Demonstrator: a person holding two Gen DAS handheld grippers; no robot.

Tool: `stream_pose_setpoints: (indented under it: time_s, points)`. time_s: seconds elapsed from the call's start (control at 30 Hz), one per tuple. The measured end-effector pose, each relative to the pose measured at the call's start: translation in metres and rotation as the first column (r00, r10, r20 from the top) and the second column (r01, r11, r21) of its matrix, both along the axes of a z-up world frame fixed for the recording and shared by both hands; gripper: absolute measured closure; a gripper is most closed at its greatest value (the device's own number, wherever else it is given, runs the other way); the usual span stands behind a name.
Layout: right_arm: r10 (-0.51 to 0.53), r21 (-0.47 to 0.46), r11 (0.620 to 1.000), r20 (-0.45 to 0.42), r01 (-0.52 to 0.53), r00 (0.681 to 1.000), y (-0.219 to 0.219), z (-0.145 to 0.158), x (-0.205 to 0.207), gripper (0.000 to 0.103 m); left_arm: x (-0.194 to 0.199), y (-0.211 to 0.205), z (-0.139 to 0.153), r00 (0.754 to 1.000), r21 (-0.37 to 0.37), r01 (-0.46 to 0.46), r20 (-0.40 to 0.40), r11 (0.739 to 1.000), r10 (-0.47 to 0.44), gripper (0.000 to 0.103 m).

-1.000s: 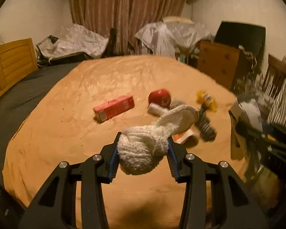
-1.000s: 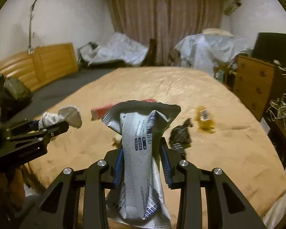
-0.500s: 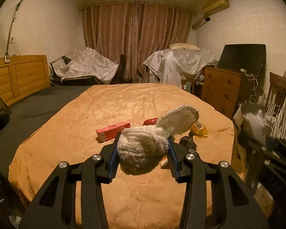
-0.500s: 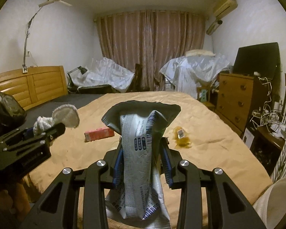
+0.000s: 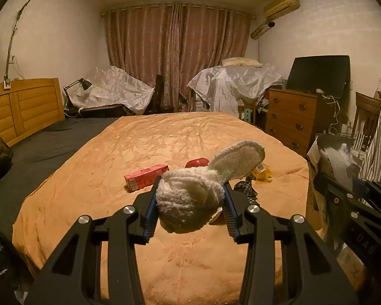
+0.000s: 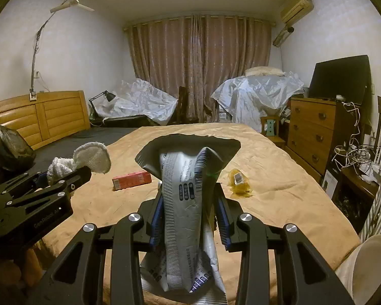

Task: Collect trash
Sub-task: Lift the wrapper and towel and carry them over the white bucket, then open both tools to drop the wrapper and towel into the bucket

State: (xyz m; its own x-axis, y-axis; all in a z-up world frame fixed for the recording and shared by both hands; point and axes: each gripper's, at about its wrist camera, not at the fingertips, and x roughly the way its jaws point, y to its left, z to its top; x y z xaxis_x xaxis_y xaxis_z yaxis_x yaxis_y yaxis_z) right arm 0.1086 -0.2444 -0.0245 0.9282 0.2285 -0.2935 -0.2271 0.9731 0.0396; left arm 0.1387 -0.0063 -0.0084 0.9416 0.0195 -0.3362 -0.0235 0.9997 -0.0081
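Left gripper (image 5: 190, 204) is clamped on a fluffy white cloth (image 5: 190, 198), held above the near edge of the bed (image 5: 165, 139). Right gripper (image 6: 189, 218) pinches a grey printed wrapper (image 6: 188, 198), also off the surface. Red box (image 5: 146, 178), red can (image 5: 196, 162) and yellow wrapper (image 6: 238, 181) lie mid-bed, nearer its right edge.

The fluffy white sock (image 5: 190, 200) hides most of the red can (image 5: 196, 163); the silver wrapper (image 6: 188, 203) runs off the bottom edge.
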Motion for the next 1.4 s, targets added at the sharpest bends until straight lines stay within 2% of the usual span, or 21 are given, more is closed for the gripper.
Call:
stream_pose_setpoints:
  time_s: [0.2, 0.37, 0.63, 0.83, 1.0, 1.13, 1.23, 1.4]
  points:
    - [-0.012, 0.007, 1.000, 0.017, 0.012, 1.000, -0.011, 0.002, 0.007, 0.066, -0.003, -0.008, 0.005, 0.999, 0.009, 0.006, 0.032, 1.000, -0.007, 0.061]
    - [-0.046, 0.009, 0.999, 0.026, 0.046, 0.999, -0.032, 0.013, -0.004, 0.065, -0.003, -0.032, 0.014, 0.997, 0.009, 0.059, 0.049, 0.998, -0.059, 0.061]
    - [-0.165, -0.022, 0.986, 0.017, 0.166, 0.986, -0.103, 0.032, -0.023, 0.065, 0.003, -0.093, 0.024, 0.981, 0.002, 0.185, 0.049, 0.983, -0.185, 0.061]
    - [-0.271, -0.048, 0.962, -0.004, 0.270, 0.963, -0.179, 0.040, -0.043, 0.065, 0.004, -0.152, 0.027, 0.954, 0.012, 0.298, 0.039, 0.954, -0.298, 0.061]
    - [-0.365, -0.059, 0.930, -0.067, 0.362, 0.928, -0.259, 0.037, -0.055, 0.065, 0.001, -0.210, 0.025, 0.911, 0.019, 0.412, 0.009, 0.911, -0.413, 0.061]
    - [-0.431, -0.066, 0.902, -0.152, 0.426, 0.889, -0.316, 0.023, -0.062, 0.065, -0.002, -0.251, 0.018, 0.868, 0.025, 0.496, -0.033, 0.868, -0.495, 0.061]
    - [-0.464, -0.074, 0.885, -0.226, 0.460, 0.857, -0.354, 0.008, -0.066, 0.065, -0.002, -0.284, 0.008, 0.830, 0.025, 0.555, -0.085, 0.831, -0.552, 0.061]
    - [-0.485, -0.079, 0.869, -0.331, 0.489, 0.809, -0.401, -0.015, -0.061, 0.065, 0.008, -0.329, -0.023, 0.755, 0.004, 0.633, -0.225, 0.774, -0.617, 0.061]
